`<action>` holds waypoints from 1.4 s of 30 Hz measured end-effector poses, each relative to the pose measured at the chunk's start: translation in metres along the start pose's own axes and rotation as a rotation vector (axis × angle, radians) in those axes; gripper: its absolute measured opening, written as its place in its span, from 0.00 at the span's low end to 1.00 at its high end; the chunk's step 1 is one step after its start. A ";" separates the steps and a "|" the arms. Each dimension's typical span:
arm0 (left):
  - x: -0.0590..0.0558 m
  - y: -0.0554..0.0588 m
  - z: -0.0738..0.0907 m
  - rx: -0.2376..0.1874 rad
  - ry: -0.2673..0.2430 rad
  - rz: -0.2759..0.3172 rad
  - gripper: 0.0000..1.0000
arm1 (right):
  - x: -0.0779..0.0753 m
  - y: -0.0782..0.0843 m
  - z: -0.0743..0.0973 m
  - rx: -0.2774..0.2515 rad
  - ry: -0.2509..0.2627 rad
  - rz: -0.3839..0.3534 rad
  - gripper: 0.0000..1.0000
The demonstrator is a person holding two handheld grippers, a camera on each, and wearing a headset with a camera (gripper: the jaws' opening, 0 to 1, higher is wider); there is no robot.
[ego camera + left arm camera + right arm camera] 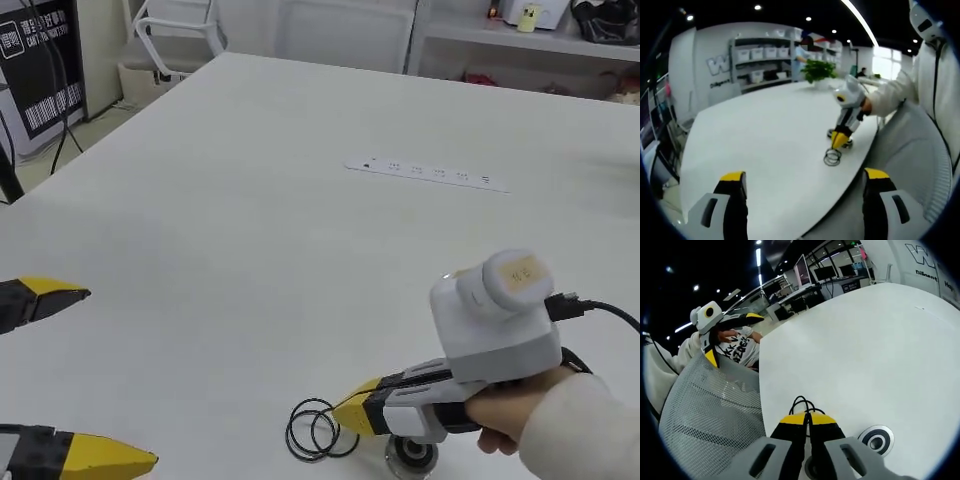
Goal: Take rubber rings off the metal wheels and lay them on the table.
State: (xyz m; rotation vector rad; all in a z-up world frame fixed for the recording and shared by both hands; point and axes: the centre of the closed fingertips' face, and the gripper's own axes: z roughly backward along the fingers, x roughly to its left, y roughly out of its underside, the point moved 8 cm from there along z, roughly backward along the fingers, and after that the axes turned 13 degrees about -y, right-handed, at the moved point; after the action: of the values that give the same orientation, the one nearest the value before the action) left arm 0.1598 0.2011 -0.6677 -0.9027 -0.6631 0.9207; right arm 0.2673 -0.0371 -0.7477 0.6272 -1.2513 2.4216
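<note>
Rubber rings (318, 431) lay on the table (300, 200) at the lower middle of the head view. The right gripper (342, 412), jaws pressed together, apparently pinched their edge beside a metal wheel (410, 455). The left gripper (120, 377), lower left, stood spread. The laying-down step seemed underway; next would be letting go.

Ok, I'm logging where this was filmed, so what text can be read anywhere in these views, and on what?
"W": large letter on the white wall, the rest cut off.
"Diligent": smaller line beneath it on that wall, and what follows is cut off.
Black sign: white characters and stripes, too small to read.
T-shirt: print too blurred to read.
Power strip: marks too small to read.
</note>
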 end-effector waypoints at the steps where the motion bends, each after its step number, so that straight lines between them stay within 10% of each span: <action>1: 0.000 0.000 0.000 0.000 0.000 0.000 0.97 | 0.000 0.000 0.000 0.002 0.000 -0.001 0.00; 24: 0.001 0.000 0.002 0.003 -0.007 -0.004 0.97 | -0.002 0.000 0.010 0.009 0.034 0.038 0.09; 42: 0.000 -0.022 -0.004 -0.015 0.024 -0.047 0.97 | -0.007 -0.016 0.064 -0.142 0.091 0.078 0.19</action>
State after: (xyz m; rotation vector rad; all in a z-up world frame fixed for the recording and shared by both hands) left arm 0.1716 0.1934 -0.6508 -0.9065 -0.6686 0.8623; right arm 0.2954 -0.0822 -0.7080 0.4311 -1.4184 2.3679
